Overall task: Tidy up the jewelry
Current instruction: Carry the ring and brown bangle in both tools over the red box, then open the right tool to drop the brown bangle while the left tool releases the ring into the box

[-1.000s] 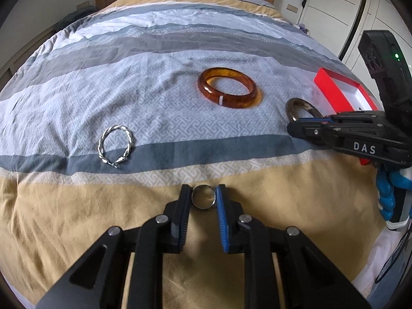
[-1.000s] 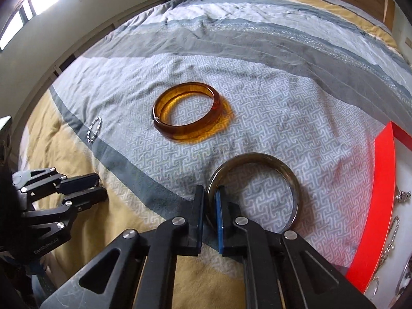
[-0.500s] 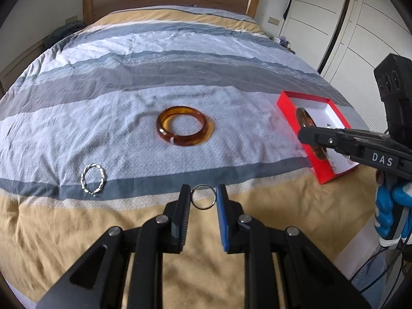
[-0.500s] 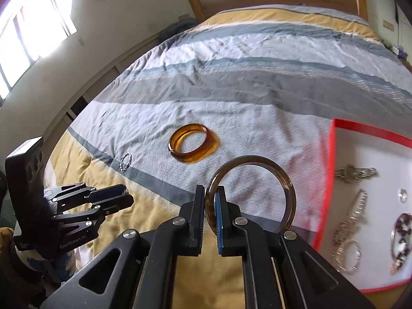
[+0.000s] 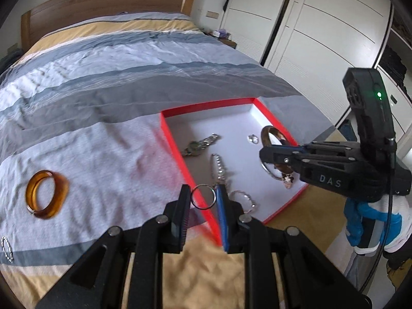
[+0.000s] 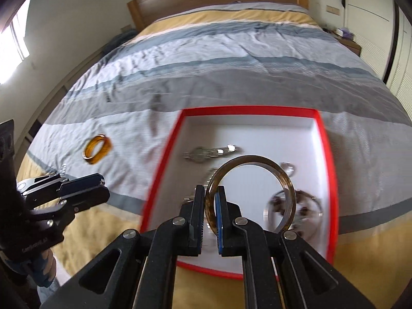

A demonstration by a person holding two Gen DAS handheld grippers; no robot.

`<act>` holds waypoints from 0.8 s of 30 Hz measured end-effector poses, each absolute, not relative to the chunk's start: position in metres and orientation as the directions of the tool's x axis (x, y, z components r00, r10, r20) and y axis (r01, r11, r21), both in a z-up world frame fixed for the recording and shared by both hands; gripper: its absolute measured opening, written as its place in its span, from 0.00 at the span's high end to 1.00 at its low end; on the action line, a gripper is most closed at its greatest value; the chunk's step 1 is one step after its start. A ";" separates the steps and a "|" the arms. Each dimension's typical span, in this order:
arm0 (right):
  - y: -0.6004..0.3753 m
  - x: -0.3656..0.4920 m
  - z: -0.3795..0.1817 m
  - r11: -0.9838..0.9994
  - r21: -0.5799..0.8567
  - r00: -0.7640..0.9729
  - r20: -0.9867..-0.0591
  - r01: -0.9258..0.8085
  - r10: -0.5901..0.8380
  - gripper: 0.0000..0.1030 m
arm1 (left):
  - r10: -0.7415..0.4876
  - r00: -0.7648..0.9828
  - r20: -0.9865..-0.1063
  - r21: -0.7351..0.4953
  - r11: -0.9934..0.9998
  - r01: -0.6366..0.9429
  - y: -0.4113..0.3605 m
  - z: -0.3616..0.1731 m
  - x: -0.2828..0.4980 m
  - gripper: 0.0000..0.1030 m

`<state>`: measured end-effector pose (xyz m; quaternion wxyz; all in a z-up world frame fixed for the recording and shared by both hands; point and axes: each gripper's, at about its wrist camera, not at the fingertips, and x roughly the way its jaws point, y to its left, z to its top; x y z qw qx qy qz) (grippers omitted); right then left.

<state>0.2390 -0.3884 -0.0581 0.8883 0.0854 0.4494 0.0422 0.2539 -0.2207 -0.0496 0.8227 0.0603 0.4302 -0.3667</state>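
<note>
My left gripper (image 5: 203,200) is shut on a thin silver ring (image 5: 203,196) and holds it above the near left edge of the red box (image 5: 177,154). My right gripper (image 6: 210,198) is shut on a brown translucent bangle (image 6: 285,188) and holds it over the box's white inside (image 6: 257,134); it also shows in the left wrist view (image 5: 265,154). The box holds a watch (image 5: 199,145), a chain bracelet (image 5: 219,167), a small ring (image 5: 252,138) and other pieces. An amber bangle (image 5: 46,198) lies on the striped bedcover.
A twisted silver bracelet (image 5: 6,248) lies at the far left of the bedcover (image 5: 103,77). The wooden headboard (image 5: 103,2) is at the back. White wardrobe doors (image 5: 322,25) stand to the right of the bed. The box sits near the bed's right edge.
Both grippers have swung right with their loads. The right gripper now holds the brown bangle over the inside of the red box; the left gripper with the ring has reached the box's edge.
</note>
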 end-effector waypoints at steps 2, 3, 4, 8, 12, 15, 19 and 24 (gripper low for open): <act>-0.401 0.243 -0.067 0.983 0.181 0.581 -0.802 0.018 0.137 0.92 | -0.550 0.337 -0.764 -0.212 0.707 0.674 -0.241 -0.058 0.254 0.82; -0.407 0.245 -0.072 0.983 0.180 0.575 -0.808 0.027 0.132 0.92 | -0.545 0.326 -0.773 -0.206 0.701 0.683 -0.252 -0.063 0.255 0.82; -0.413 0.246 -0.078 0.983 0.179 0.569 -0.812 0.036 0.127 0.92 | -0.537 0.319 -0.781 -0.199 0.698 0.688 -0.260 -0.067 0.255 0.82; -0.427 0.252 -0.094 0.982 0.181 0.554 -0.824 0.062 0.117 0.92 | -0.498 0.308 -0.811 -0.165 0.699 0.696 -0.283 -0.086 0.260 0.82; -0.431 0.253 -0.101 0.982 0.182 0.554 -0.824 0.058 0.120 0.92 | -0.468 0.304 -0.830 -0.151 0.713 0.684 -0.292 -0.098 0.266 0.82; -0.431 0.253 -0.103 0.982 0.181 0.555 -0.823 0.056 0.120 0.90 | -0.465 0.305 -0.831 -0.150 0.715 0.683 -0.293 -0.099 0.266 0.81; -0.430 0.250 -0.102 0.984 0.164 0.556 -0.825 0.064 0.101 0.78 | -0.465 0.297 -0.834 -0.157 0.715 0.681 -0.291 -0.098 0.266 0.81; -0.432 0.239 -0.087 0.986 0.154 0.573 -0.815 0.070 0.086 0.73 | -0.480 0.293 -0.827 -0.172 0.712 0.680 -0.279 -0.086 0.257 0.81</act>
